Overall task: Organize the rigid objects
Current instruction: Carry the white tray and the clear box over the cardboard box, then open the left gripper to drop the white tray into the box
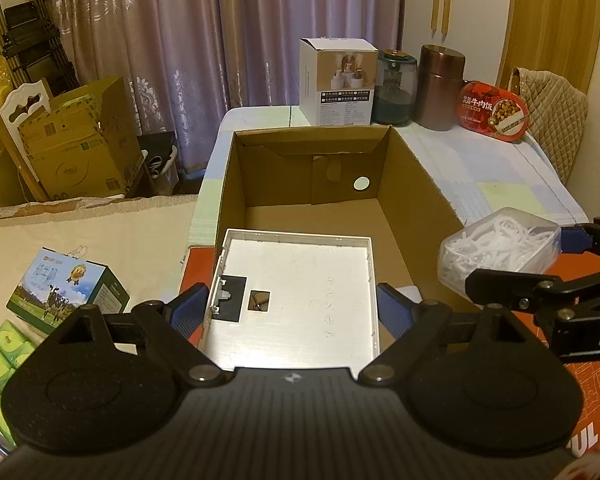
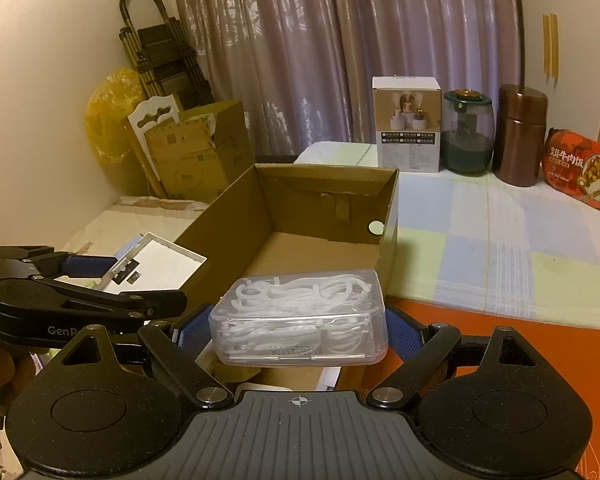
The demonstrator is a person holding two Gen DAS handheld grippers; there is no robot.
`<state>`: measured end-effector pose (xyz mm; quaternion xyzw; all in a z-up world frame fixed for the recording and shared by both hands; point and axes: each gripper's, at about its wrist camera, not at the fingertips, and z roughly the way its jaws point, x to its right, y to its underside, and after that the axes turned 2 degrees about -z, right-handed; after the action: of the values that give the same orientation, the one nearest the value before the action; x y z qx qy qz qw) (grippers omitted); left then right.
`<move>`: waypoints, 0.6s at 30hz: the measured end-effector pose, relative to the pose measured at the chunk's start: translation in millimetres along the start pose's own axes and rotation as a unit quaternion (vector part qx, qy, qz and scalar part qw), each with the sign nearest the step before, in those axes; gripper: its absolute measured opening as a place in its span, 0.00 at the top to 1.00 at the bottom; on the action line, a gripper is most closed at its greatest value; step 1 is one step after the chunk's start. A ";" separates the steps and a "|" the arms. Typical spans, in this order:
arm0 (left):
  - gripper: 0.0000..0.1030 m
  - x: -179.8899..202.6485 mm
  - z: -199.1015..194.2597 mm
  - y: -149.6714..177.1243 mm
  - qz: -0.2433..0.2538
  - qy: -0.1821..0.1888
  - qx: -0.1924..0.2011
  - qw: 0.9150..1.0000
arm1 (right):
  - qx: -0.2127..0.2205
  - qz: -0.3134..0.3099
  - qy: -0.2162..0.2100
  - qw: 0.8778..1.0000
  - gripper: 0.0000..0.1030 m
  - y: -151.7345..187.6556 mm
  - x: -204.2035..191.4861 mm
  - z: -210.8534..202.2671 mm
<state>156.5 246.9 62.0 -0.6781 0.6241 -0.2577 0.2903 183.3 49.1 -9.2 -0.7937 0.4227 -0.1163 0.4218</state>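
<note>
Nearest me, my left gripper [image 1: 294,312] clamps a flat white square tray [image 1: 300,292], tilted over the open cardboard box's [image 1: 416,184] near rim. My right gripper [image 2: 298,330] clasps a clear plastic case [image 2: 300,318] of white pieces beside it. Inside, bare cardboard floor lies beyond the tray.

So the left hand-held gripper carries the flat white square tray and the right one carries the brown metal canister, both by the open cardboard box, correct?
No: the right hand-held gripper carries the clear plastic box of white picks, as the right wrist view shows. The rest holds.
</note>
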 end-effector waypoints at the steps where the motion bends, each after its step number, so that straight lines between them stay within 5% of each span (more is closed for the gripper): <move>1: 0.16 0.1 0.8 -0.5 0.000 0.000 0.000 1.000 | 0.000 0.000 0.000 1.000 0.16 0.0 0.4 0.2; 18: 0.16 -4.9 23.5 -6.4 -0.018 0.021 -0.020 0.999 | -0.003 0.012 0.005 1.000 0.16 0.0 -2.0 -1.3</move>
<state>177.3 253.8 50.3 -0.6890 0.6229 -0.2649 0.2591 181.3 49.9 -8.1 -0.7894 0.4346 -0.1143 0.4183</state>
